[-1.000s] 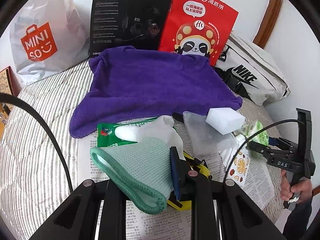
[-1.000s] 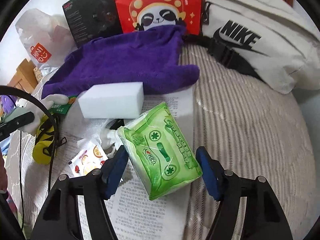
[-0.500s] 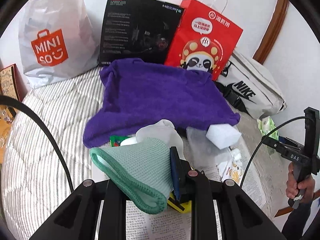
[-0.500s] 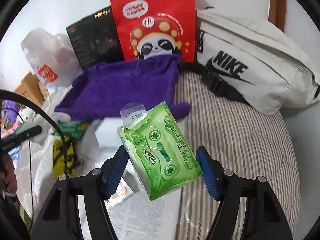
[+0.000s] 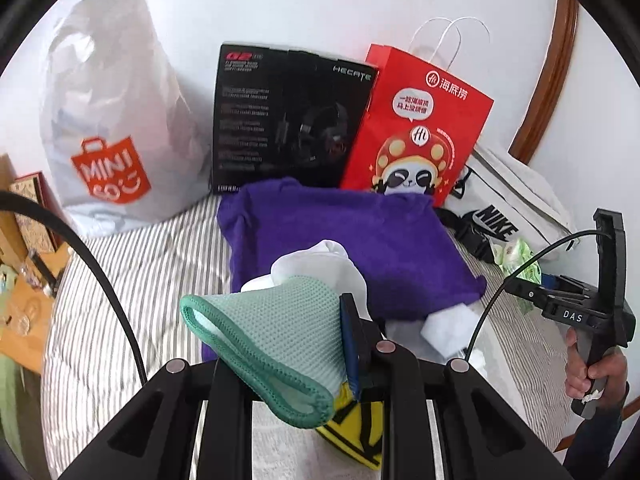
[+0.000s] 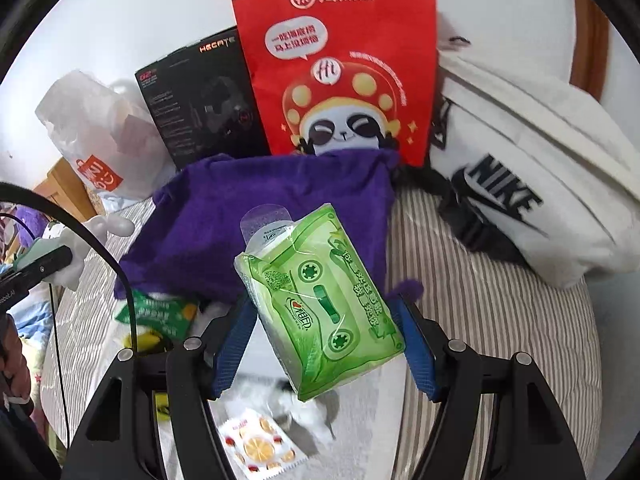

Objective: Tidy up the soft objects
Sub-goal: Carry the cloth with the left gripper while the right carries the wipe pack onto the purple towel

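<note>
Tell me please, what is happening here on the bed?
A person is sorting soft things with two handheld grippers. The left gripper holds a mint-green mesh cloth in the air. The right gripper holds a green tissue pack above the striped bed. A purple towel lies before the red paper bag.

Left gripper [image 5: 304, 344]: raised above the bed, jaws clamped on a green mesh cloth [image 5: 272, 336] and a white soft item.
Right gripper [image 6: 326, 344]: lifted, blue pads pressing both sides of a green tissue pack [image 6: 320, 300].
Right hand [image 5: 592, 364]: wrapped around the gripper handle.
</note>
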